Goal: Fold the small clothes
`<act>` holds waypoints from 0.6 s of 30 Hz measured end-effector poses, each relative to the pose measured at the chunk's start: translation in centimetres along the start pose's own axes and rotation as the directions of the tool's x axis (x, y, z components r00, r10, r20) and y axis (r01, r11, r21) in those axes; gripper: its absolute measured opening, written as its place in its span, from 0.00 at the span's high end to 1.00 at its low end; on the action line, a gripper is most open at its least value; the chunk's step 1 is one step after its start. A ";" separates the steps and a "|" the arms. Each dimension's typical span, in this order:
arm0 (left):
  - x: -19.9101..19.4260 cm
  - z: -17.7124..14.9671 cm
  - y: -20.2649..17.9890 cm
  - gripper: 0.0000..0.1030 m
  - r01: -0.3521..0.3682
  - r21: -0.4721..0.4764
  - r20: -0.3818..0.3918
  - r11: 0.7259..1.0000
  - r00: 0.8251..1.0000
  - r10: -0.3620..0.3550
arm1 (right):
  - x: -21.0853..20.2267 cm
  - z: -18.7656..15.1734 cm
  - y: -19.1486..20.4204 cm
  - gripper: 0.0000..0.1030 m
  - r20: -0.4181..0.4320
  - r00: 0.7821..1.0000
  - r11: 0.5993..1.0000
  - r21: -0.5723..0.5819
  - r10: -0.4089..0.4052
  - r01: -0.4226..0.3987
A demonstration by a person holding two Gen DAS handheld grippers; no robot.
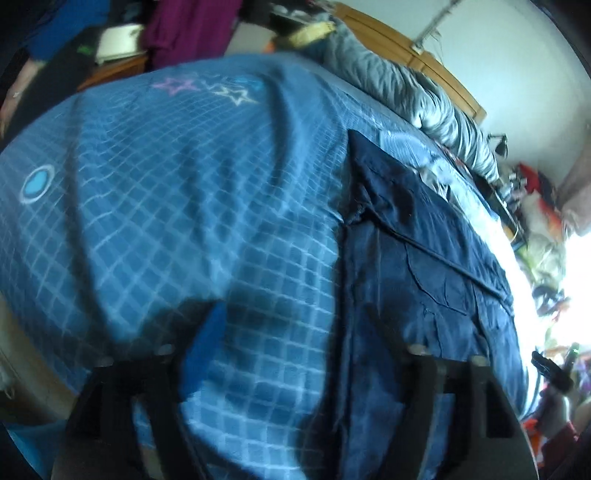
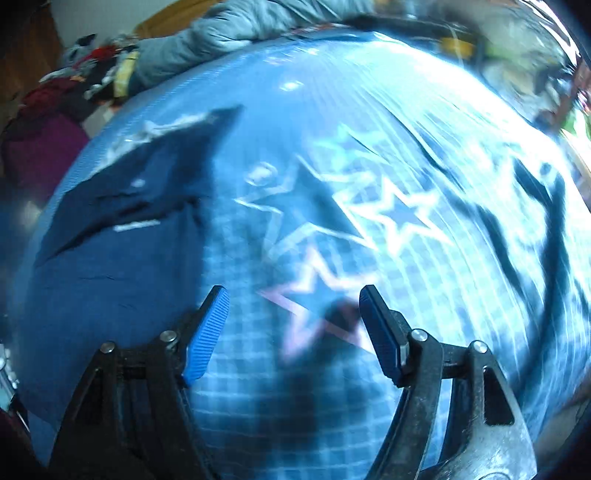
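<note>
A dark navy garment [image 1: 424,258] lies spread flat on the right part of a blue checked bedspread [image 1: 166,221] printed with stars. My left gripper [image 1: 295,332] hovers low over the garment's left edge, blurred, its fingers wide apart and holding nothing. The right finger overlaps the navy cloth. In the right wrist view the same garment [image 2: 122,240] lies to the left, with a small white label showing. My right gripper [image 2: 295,325] stands open over the star prints on the bedspread [image 2: 406,110], to the right of the garment, its blue pads [image 2: 208,332] bare.
A crumpled grey duvet [image 1: 406,85] lies along the wooden headboard [image 1: 417,55] at the bed's far side. A purple garment [image 1: 184,29] hangs past the bed. Mixed clutter [image 1: 535,206] is heaped beside the bed, and a pile of clothes [image 2: 85,70] sits at the upper left.
</note>
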State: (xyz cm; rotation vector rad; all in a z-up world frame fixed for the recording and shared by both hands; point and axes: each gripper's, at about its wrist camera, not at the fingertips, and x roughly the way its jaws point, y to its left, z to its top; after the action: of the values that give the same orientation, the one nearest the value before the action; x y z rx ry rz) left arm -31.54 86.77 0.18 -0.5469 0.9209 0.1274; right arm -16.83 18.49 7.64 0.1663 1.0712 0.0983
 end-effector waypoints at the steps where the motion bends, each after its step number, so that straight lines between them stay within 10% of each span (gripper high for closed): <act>1: 0.4 0.0 -0.6 0.00 0.006 0.018 -0.006 1.000 1.000 -0.006 | 0.1 -0.6 -0.6 0.30 -0.003 1.000 1.000 0.011 -0.007 0.007; 10: 3.0 1.1 -3.5 0.00 -0.186 0.068 -0.037 0.980 0.981 0.189 | 2.0 -2.3 2.9 0.00 0.051 0.995 0.974 -0.209 -0.084 0.092; 18: 1.9 1.8 0.6 0.00 0.040 -0.233 0.102 0.972 0.995 -0.017 | 2.1 -2.3 1.7 0.00 0.054 0.997 0.984 -0.166 -0.051 0.059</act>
State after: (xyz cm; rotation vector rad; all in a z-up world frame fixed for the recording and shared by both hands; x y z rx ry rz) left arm -29.28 87.95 -0.66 -0.7665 0.8046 0.2378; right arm -17.86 20.73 5.02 -0.0129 1.0122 0.1338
